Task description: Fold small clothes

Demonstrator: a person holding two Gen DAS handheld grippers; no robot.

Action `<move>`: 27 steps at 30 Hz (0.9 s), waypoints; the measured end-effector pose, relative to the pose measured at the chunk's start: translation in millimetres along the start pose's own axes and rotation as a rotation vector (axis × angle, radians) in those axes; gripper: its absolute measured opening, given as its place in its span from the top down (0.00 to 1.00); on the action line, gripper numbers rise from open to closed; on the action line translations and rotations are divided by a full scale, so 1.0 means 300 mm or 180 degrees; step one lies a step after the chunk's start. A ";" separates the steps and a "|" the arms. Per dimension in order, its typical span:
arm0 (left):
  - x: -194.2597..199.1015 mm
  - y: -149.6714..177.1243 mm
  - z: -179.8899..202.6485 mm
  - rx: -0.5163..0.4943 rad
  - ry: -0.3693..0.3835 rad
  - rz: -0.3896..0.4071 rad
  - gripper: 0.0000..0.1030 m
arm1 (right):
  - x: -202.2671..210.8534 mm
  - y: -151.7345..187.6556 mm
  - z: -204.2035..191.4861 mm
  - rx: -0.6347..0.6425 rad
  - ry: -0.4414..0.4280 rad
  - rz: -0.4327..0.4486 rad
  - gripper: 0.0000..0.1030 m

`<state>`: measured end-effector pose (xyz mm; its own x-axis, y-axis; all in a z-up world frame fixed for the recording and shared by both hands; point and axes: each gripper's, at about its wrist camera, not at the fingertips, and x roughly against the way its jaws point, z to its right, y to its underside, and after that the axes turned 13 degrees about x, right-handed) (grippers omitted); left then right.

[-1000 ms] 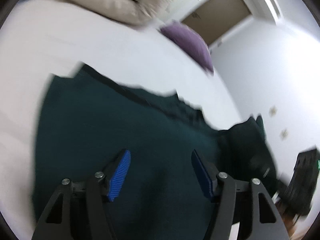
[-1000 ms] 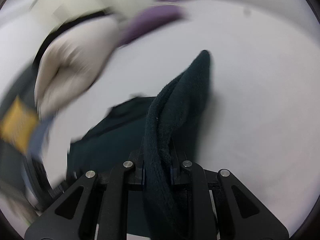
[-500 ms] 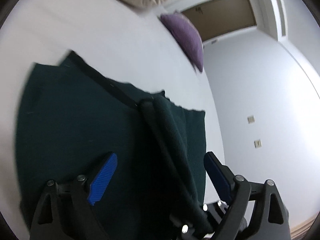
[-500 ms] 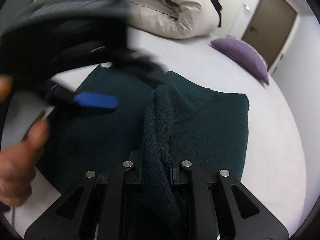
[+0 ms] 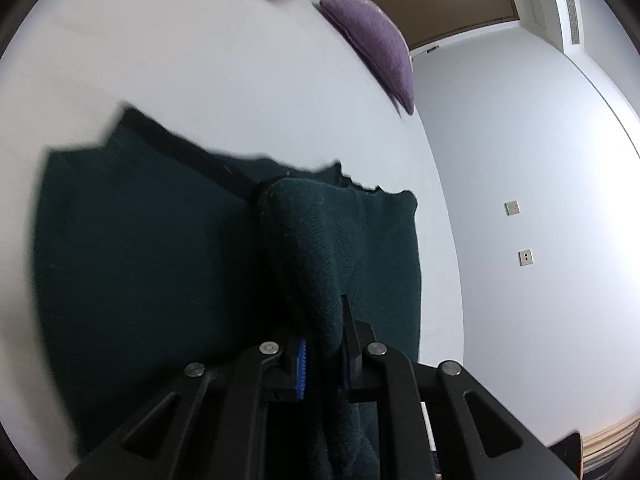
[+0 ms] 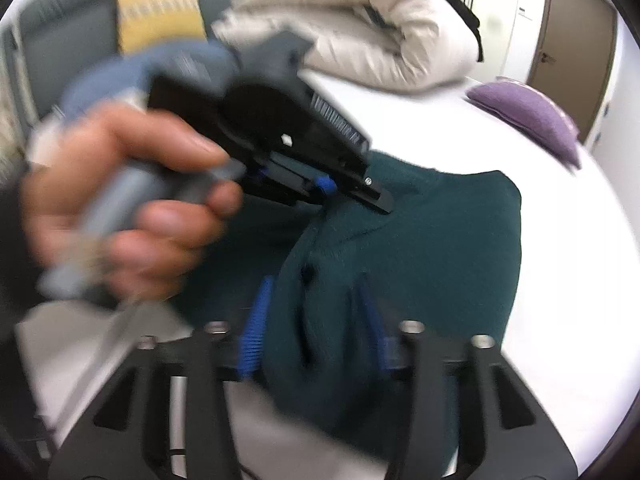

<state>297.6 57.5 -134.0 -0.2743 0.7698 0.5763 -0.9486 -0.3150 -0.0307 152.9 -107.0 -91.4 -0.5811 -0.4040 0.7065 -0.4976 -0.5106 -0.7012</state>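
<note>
A dark green knitted garment [image 5: 160,280] lies spread on the white bed [image 5: 240,80], with its right part folded over onto the middle. My left gripper [image 5: 322,344] is closing on a raised ridge of that fold, and its blue pads press the fabric. In the right wrist view the same garment [image 6: 440,240] bulges up between the fingers of my right gripper [image 6: 312,312], whose jaws are opening with fabric still between them. The left gripper [image 6: 352,192], held by a hand [image 6: 132,200], pinches the fabric just beyond the right one.
A purple pillow [image 5: 380,44] lies at the bed's far edge by the wall and a brown door. A rolled beige duvet [image 6: 360,24] sits at the head of the bed, with a yellow cushion [image 6: 160,8] on a grey sofa behind it.
The left gripper went from wide open over the garment to shut on the fold's ridge. The right gripper carried the folded part across and its jaws have parted from their tight grip.
</note>
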 end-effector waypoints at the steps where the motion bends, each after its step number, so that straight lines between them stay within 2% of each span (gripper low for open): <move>1: 0.023 -0.008 -0.013 0.0004 -0.0006 0.0025 0.88 | 0.053 -0.001 0.035 -0.0194 -0.0190 0.0201 0.53; 4: 0.102 -0.050 -0.051 0.0005 -0.0095 0.0130 0.88 | 0.102 0.004 0.150 -0.0607 -0.0172 0.0434 0.53; 8: 0.168 -0.090 -0.125 0.0088 -0.0133 0.0143 0.88 | -0.013 0.006 0.250 -0.0867 0.0015 0.0189 0.52; 13: 0.201 -0.111 -0.174 0.0120 -0.0155 0.0140 0.88 | -0.232 0.032 0.207 -0.0770 -0.0063 -0.0156 0.54; 18: 0.195 -0.133 -0.212 0.0209 -0.0088 0.0140 0.88 | -0.264 0.054 0.151 -0.0606 -0.0180 -0.0182 0.54; 21: 0.164 -0.136 -0.258 0.0287 -0.0236 0.0171 0.83 | -0.328 0.053 0.073 -0.0465 -0.0203 -0.0263 0.54; 23: 0.189 -0.119 -0.294 0.0374 -0.0168 0.0277 0.82 | -0.382 0.062 0.054 -0.0456 -0.0210 -0.0360 0.54; 24: 0.216 -0.105 -0.299 0.0384 -0.0216 0.0371 0.76 | -0.388 0.067 0.053 -0.0441 -0.0186 -0.0345 0.53; 25: 0.261 -0.078 -0.277 0.0285 -0.0423 0.0586 0.73 | -0.385 0.071 0.057 -0.0432 -0.0170 -0.0322 0.54; 27: 0.324 -0.037 -0.238 0.0110 -0.0564 0.0863 0.71 | -0.375 0.071 0.076 -0.0547 -0.0241 -0.0270 0.54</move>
<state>270.2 175.4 -136.1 -0.4816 0.5475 0.6843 -0.8380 -0.5164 -0.1766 222.4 -89.6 -183.7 -0.4856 -0.4243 0.7643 -0.6489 -0.4109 -0.6404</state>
